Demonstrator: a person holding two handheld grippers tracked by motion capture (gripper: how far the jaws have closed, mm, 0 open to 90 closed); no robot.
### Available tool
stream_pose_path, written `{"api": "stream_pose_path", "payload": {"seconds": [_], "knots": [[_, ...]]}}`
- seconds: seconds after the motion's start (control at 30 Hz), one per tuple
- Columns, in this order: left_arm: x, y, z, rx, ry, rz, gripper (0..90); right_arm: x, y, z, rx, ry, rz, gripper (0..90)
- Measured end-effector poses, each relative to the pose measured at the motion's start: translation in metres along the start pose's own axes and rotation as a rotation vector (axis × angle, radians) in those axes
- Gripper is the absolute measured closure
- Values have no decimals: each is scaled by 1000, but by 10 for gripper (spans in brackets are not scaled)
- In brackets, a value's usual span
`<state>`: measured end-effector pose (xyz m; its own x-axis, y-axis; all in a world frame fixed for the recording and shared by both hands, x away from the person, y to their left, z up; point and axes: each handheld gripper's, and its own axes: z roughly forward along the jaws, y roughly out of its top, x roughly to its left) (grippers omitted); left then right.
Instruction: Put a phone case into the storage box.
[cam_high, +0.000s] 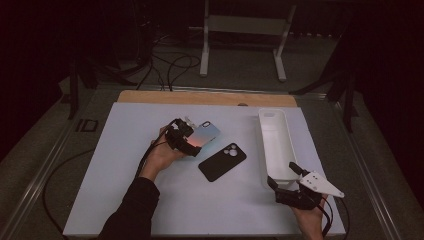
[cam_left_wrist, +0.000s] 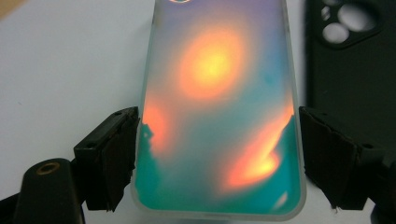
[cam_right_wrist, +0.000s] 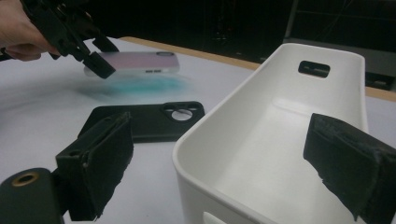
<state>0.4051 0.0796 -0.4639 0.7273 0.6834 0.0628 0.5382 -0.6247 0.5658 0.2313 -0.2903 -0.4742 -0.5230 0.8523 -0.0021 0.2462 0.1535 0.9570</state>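
High view looks forward and down over whole counter (cam_high: 125, 200). Left gripper view sits close above iridescent case (cam_left_wrist: 219, 107); right gripper view looks low across counter, sharing that case (cam_right_wrist: 140, 62).

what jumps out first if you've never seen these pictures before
The iridescent phone case, glowing orange and teal, stands out: the left gripper holds it by its long edges, lifted off the white table near the middle. Just right of it a black case lies flat. At the table's right side is a long white bin, with the right gripper open at its near end.
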Motion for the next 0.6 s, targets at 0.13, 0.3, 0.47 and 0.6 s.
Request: {"api": "stream_pose_path", "payload": {"seconds": [0.13,0.3,0.47,0.6], "knots": [[-5,2,-13,-52,14,16,172,-3,4,1,-4,16,27,82],[-13,3,-28,-89,17,43,171,-6,7,5,12,34,53,81],[-27,3,-41,-129,10,79,171,-7,12,9,26,63,75,81],[-40,4,-48,-147,4,115,171,-6,19,17,30,91,95,81]]}}
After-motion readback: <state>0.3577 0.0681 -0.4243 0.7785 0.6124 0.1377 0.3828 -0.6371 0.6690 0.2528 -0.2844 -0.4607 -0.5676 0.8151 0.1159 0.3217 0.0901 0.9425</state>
